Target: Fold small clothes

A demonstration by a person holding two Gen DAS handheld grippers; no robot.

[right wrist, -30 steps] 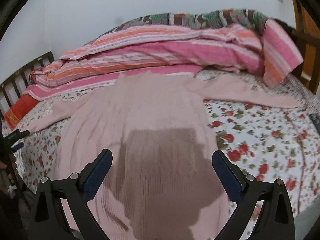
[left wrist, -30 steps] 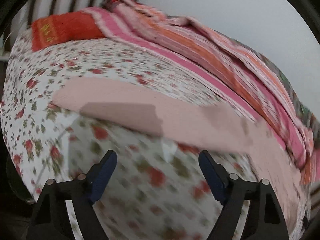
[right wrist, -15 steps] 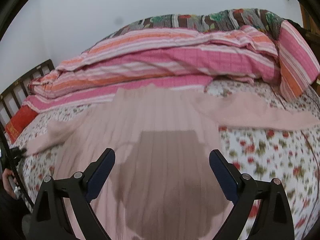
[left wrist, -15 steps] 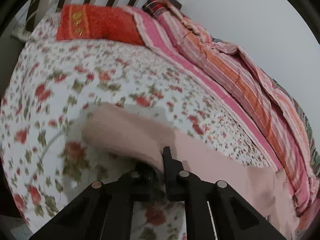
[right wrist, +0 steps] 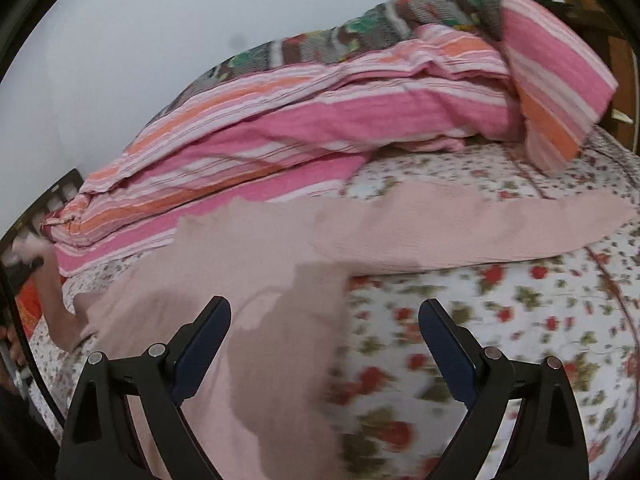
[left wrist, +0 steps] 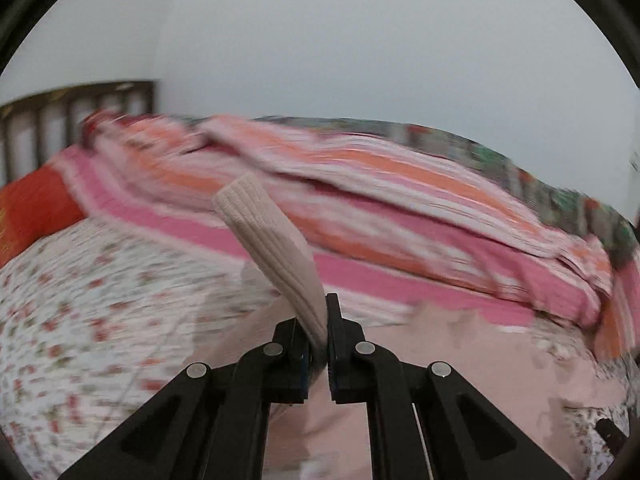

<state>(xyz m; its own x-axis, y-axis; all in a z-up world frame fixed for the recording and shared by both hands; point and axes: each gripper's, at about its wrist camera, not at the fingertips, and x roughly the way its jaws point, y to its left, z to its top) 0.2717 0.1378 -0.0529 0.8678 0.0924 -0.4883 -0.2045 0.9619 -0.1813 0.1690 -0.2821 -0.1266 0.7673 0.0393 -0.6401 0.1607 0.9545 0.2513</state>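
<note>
The left gripper (left wrist: 319, 342) is clenched on the ribbed cuff of the pink sweater's sleeve (left wrist: 272, 240), which stands lifted above the floral bed sheet (left wrist: 80, 300). The right gripper (right wrist: 324, 344) hangs released over the pink sweater (right wrist: 248, 264), spread flat mid-bed. Beyond lies the striped blanket (right wrist: 360, 112) along the bed's far edge.

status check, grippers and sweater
Left gripper shut on sweater cuff, lifted. Right gripper open above pink sweater. Nothing in the way.
</note>
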